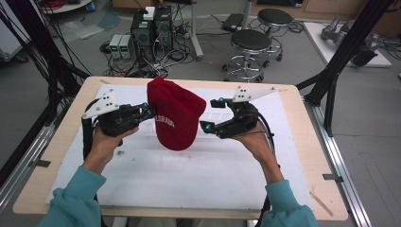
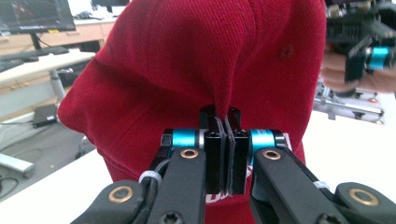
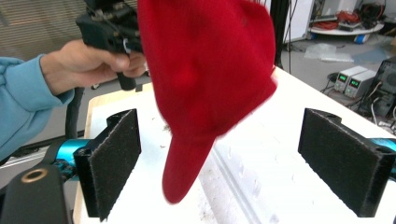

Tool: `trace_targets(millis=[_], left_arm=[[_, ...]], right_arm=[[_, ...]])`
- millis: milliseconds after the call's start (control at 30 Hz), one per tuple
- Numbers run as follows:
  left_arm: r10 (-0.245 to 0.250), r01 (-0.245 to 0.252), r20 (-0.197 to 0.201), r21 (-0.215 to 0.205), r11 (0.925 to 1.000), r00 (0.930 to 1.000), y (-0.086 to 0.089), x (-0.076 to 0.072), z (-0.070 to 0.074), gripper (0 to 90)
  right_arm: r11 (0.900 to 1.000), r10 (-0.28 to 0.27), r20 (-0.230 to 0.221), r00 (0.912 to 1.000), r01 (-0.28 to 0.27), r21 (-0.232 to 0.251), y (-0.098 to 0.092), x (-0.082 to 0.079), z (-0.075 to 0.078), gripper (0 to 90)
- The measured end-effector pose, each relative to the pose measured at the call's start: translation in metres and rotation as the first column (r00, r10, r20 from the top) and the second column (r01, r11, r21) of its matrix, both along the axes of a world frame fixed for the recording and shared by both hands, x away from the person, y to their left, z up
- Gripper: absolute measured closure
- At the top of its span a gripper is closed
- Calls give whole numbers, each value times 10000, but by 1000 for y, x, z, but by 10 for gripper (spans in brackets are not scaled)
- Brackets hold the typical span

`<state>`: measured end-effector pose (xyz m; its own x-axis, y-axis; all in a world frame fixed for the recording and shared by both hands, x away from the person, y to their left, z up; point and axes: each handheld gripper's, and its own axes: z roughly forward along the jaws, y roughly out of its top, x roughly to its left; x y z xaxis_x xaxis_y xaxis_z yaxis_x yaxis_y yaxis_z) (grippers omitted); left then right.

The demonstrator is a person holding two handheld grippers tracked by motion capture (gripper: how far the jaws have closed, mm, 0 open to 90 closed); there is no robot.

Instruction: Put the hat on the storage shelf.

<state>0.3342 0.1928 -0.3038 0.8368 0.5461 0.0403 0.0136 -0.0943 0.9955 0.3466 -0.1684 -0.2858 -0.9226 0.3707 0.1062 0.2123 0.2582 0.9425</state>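
High view: cap hangs lengthwise, brim down.

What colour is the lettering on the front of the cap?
White, on the dark red cap; the high view shows it best, though too small to read.

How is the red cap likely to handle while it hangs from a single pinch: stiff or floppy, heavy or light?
Probably floppy: the red cap creases where the left gripper pinches a fold of its fabric. Likely light, since that small pinch alone holds it above the table. Its brim looks stiffer, hanging flat and smooth between the right gripper's open pads.
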Motion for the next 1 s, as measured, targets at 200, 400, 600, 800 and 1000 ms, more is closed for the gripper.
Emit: trace_targets(millis=[200,400,600,800,1000], left_arm=[[116,-116,108,-3,9999,9999,-4,3,10,881],[74,-74,74,71,9999,9999,-8,6,13,881],[68,-67,-59,38,10000,10000,-11,9,14,881],[45,-44,-87,169,9998,10000,-14,10,14,881],[-44,46,-99,139,9999,9999,-18,11,13,881]], right_arm=[[9998,155,-365,9992,-159,-108,2,1,-9,210],[9997,219,-503,9985,-223,-81,5,3,-14,269],[9998,217,-633,9978,-219,-22,6,4,-16,306],[9999,113,-853,9963,-115,-13,8,4,-24,349],[9997,195,-977,9950,-179,168,12,6,-30,452]])
